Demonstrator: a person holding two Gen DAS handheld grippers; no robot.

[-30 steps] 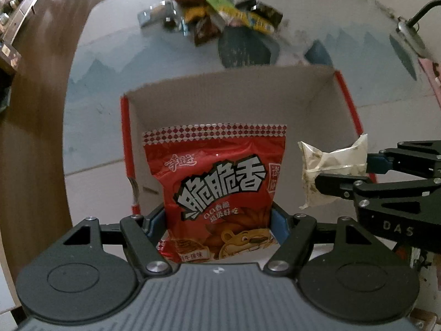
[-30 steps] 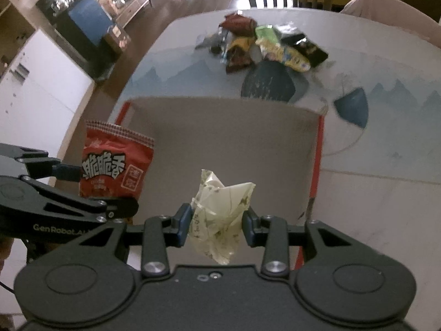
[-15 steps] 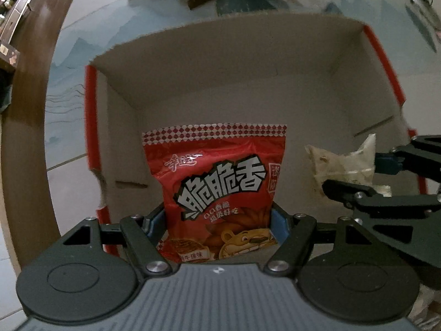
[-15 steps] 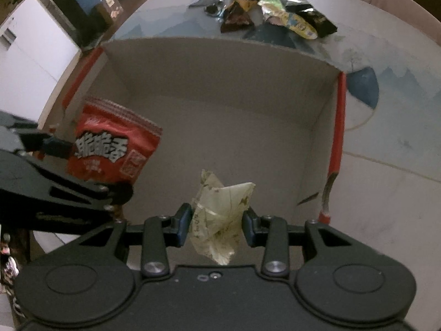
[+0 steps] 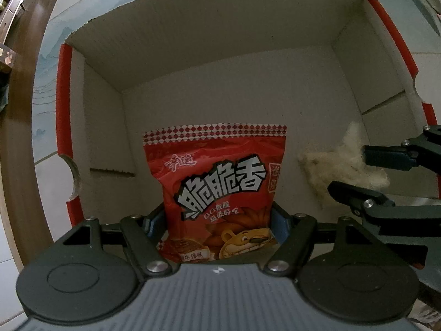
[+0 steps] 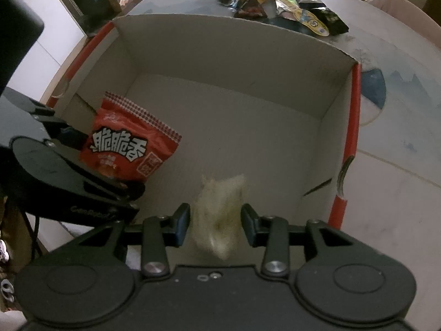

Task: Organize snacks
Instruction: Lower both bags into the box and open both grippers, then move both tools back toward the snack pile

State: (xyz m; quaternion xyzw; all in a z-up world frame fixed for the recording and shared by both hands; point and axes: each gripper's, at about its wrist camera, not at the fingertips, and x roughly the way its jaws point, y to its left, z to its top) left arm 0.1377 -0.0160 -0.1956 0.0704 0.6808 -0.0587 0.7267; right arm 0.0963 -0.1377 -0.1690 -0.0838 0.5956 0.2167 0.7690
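A red snack bag (image 5: 220, 182) with white lettering hangs upright inside an open cardboard box (image 5: 220, 27), low over its floor. My left gripper (image 5: 217, 215) is shut on the bag's lower sides. To its right my right gripper (image 5: 350, 172) also reaches into the box. Its jaws are opening, and a pale crumpled packet (image 6: 220, 207) sits blurred and loose between its fingers (image 6: 182, 220). From the right wrist view the red bag (image 6: 129, 149) is at the box's left side.
The box (image 6: 234, 55) has red outer edges and tall plain walls around both grippers. Behind it on the pale patterned table (image 6: 399, 165) lies a pile of several loose snack packets (image 6: 281, 2). Cabinets and wooden floor lie off to the left.
Both grippers have sunk from above the rim down into the box with their snacks. The pale packet, sharp and pinched before, is now blurred and loose between the right fingers.
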